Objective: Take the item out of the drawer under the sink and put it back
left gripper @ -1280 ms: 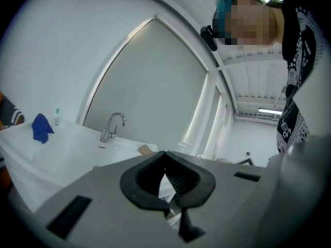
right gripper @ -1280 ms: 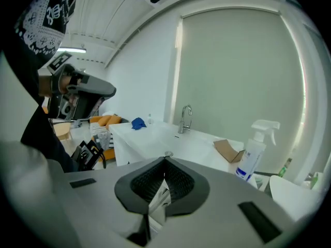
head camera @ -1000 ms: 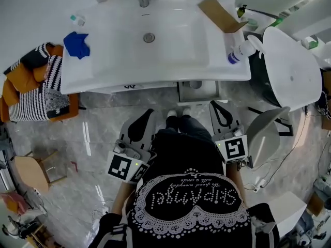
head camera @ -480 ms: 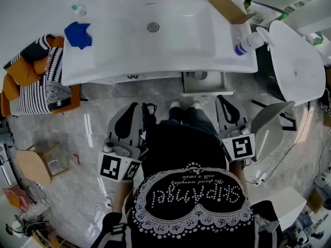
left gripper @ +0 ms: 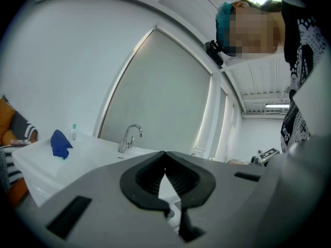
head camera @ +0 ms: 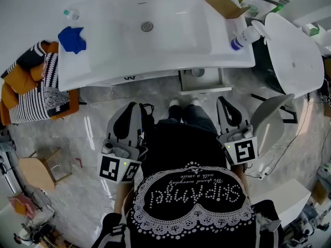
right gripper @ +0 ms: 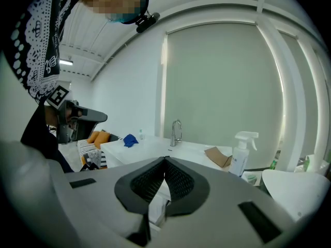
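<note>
The left claw (head camera: 130,107) is carried beside the torso on the left, its jaws pressed together on nothing. From it, the open drawer (head camera: 202,89) under the sink (head camera: 176,45) lies ahead and well to the right. The drawer is pulled out toward the person, with its front panel running parallel to the sink's front edge. A round pale item (head camera: 198,72) rests inside it (its kind cannot be determined). The right claw (head camera: 222,101) is judged the nearer: the drawer lies just ahead of it and slightly to its left. Its jaws are likewise pressed together and empty, so spreading would be required before any grasp. Both claws are pointed roughly level toward the sink, well apart from each other.
</note>
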`<state>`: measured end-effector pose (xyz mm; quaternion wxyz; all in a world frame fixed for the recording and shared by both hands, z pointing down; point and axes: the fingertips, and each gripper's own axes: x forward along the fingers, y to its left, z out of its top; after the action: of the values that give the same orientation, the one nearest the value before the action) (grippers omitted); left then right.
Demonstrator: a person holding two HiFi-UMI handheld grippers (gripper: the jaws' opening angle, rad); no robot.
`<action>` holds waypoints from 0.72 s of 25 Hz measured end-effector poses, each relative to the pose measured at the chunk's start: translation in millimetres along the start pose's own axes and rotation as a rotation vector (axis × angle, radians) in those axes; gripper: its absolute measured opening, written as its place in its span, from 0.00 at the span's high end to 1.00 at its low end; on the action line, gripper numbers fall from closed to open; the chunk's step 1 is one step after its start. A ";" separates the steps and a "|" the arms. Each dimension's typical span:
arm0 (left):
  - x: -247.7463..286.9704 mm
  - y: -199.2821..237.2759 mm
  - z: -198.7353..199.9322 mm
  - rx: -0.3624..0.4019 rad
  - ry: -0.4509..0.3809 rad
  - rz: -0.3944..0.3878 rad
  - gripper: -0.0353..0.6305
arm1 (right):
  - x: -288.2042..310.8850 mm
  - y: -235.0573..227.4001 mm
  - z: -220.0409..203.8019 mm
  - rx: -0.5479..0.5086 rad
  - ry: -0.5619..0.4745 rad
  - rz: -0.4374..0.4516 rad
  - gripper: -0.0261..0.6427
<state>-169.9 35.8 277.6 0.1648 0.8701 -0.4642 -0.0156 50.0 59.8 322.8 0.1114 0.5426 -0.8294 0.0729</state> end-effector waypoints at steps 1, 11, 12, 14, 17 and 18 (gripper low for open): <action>0.5 -0.2 -0.3 -0.002 0.001 -0.005 0.94 | -1.9 0.7 -0.3 0.003 0.000 -0.001 0.93; 0.7 -5.4 -3.1 -0.022 -0.007 -0.028 0.94 | -10.0 0.3 4.8 0.004 -0.007 -0.002 0.93; 0.2 -5.7 -3.5 -0.024 -0.006 -0.027 0.94 | -9.9 1.0 5.0 0.002 -0.006 0.000 0.93; -0.6 -5.6 -4.0 -0.027 -0.005 -0.021 0.94 | -9.7 2.5 4.4 0.001 -0.002 0.003 0.93; -0.3 -5.9 -2.4 -0.032 -0.009 -0.011 0.94 | -9.4 2.7 3.2 0.003 0.001 0.004 0.93; 0.1 -6.5 -1.7 -0.033 -0.009 -0.010 0.94 | -9.4 2.3 3.0 0.004 0.000 0.004 0.93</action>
<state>-164.2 39.6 277.3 0.1771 0.8696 -0.4601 -0.0282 51.1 68.3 317.4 0.1101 0.5413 -0.8302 0.0748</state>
